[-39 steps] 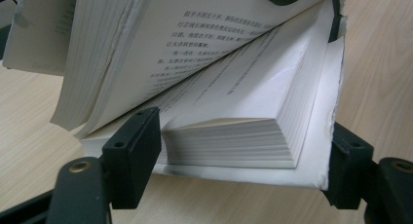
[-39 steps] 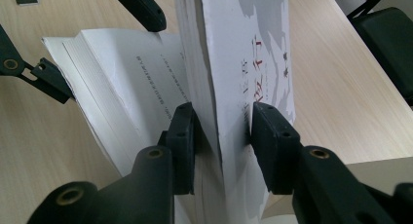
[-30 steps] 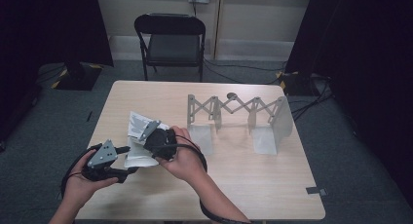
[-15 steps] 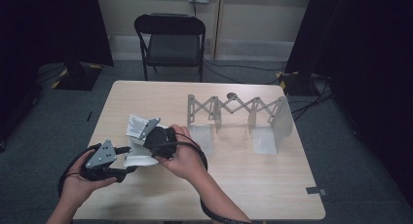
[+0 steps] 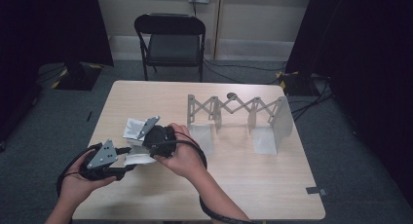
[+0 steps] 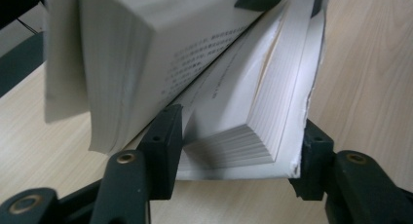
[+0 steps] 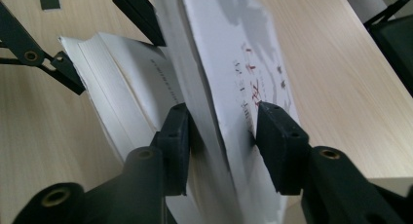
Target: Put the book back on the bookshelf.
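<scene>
A white paperback book (image 5: 131,130) is held partly open just above the table's left side. My left gripper (image 5: 127,158) is shut on the lower block of pages (image 6: 234,117), one jaw inside the opening and one outside the back cover. My right gripper (image 5: 142,135) is shut on the book's raised front part (image 7: 229,63), clamping the cover with red characters and some pages. The left gripper's jaws (image 7: 68,70) hold the lower block at the far left of the right gripper view. Printed text lines show on an inner page (image 6: 204,53).
A grey metal accordion rack (image 5: 236,109) with translucent dividers stands on the light wooden table (image 5: 243,185), at its back right. A small round object (image 5: 231,95) lies behind it. A black folding chair (image 5: 170,39) faces the far edge. A dark tab (image 5: 314,190) sits at the front right corner.
The raised front part of the book has shifted slightly to the left. Both grippers keep their hold and have barely moved.
</scene>
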`<state>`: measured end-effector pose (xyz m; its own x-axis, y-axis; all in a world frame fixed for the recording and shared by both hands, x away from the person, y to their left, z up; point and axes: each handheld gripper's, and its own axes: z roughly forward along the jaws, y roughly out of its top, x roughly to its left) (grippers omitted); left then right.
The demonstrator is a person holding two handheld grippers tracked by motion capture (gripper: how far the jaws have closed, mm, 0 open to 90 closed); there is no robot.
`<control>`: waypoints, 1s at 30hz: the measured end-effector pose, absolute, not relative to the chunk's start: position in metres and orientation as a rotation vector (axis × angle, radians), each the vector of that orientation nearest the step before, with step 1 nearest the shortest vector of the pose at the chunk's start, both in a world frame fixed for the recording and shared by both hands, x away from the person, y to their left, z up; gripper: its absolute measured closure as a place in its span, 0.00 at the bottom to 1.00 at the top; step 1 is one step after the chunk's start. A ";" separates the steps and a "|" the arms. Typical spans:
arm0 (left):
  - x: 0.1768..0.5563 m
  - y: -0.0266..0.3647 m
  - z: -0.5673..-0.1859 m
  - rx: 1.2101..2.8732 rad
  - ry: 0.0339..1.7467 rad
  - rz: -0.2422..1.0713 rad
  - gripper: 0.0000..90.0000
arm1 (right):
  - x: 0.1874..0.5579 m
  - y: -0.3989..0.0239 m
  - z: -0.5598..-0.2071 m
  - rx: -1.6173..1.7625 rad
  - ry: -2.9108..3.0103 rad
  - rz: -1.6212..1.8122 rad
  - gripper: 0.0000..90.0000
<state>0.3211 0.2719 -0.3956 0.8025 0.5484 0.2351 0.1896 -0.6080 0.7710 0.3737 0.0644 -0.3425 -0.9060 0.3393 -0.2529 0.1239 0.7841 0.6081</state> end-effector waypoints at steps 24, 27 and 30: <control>0.331 0.273 -0.381 2.222 0.556 0.562 0.60 | 0.374 -0.008 -0.331 0.570 2.521 1.195 0.29; 0.331 0.273 -0.378 2.236 0.550 0.559 0.61 | 0.371 -0.021 -0.341 0.590 2.507 1.201 0.27; 0.331 0.273 -0.375 2.239 0.550 0.541 0.61 | 0.369 -0.027 -0.349 0.603 2.514 1.200 0.25</control>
<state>0.3312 0.2731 -0.3754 0.8179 0.5364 0.2084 0.2172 -0.6231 0.7514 0.3689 -0.0269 -0.3491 -0.8701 0.4865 -0.0794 0.2442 0.5654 0.7878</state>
